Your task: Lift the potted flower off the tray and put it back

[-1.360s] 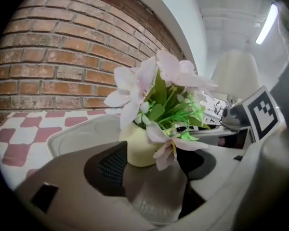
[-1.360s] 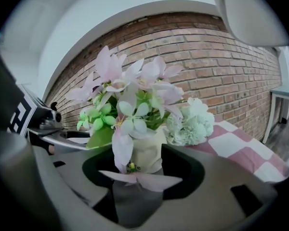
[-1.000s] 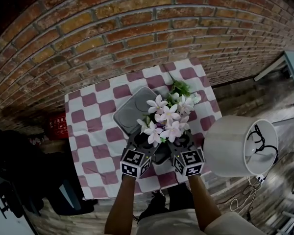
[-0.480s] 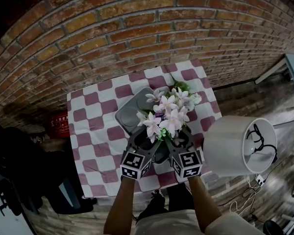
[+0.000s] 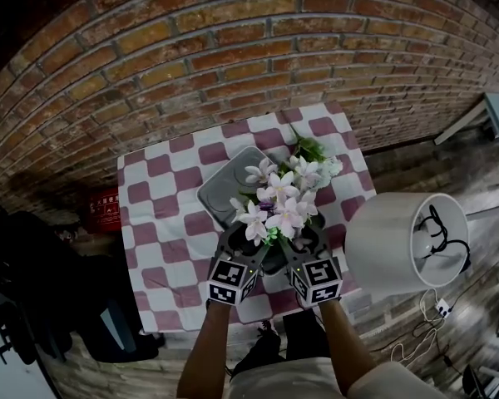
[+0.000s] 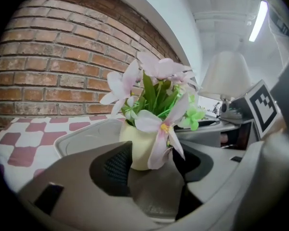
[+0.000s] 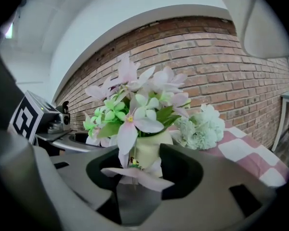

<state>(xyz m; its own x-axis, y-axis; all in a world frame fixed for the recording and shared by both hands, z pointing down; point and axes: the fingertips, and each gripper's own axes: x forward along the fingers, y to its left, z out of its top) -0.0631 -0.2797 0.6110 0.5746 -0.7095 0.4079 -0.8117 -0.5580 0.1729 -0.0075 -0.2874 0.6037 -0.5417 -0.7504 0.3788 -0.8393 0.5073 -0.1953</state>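
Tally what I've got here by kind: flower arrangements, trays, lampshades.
Flower arrangements: 2, the pink-and-white flower in a cream pot and the pale green-and-white flower bunch
Trays: 1, the grey plastic tray
Lampshades: 1, the white drum lampshade
Total: 4

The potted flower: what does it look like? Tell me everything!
The potted flower is upright: pale pink-white petals with yellow centres and green leaves, plastic-looking, in a small cream pot. The jaws of the left gripper and right gripper have just been closing and now clasp the pot, with the grey tray just behind.
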